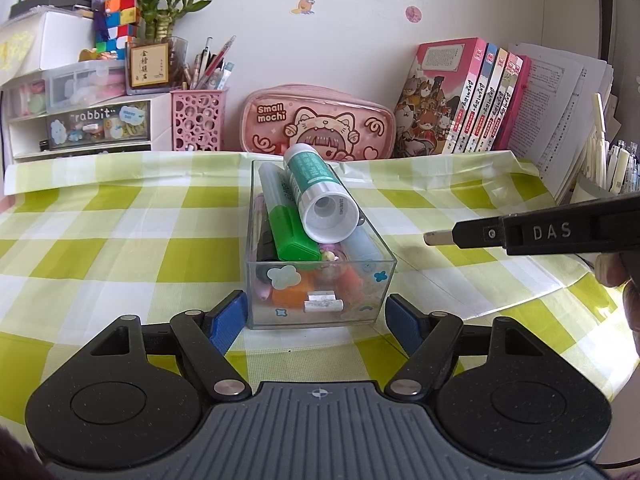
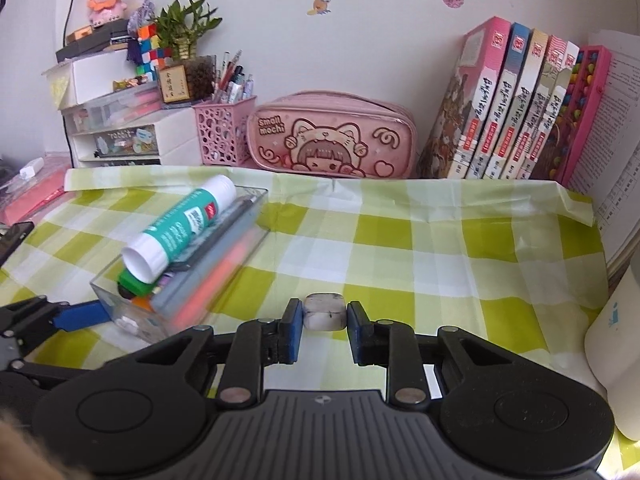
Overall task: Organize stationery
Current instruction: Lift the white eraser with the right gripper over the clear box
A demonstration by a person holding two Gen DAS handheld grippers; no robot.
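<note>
Left wrist view showed the checked table [image 1: 120, 240], then the clear organizer box [image 1: 320, 280] clamped by the left tool [image 1: 316, 316], probably steadying it. Right tool [image 2: 323, 330] pinched a worn eraser [image 2: 324, 312], presumably bound for that box.

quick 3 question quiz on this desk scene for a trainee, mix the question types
1. True or false: the glue stick lies on top of the pens in the clear box.
2. What does the right hand-held gripper hold?
3. The left hand-held gripper grips: A the pencil case, B the clear box, C a book.

Key: 1 true. 2 a small white eraser. 3 B.
</note>
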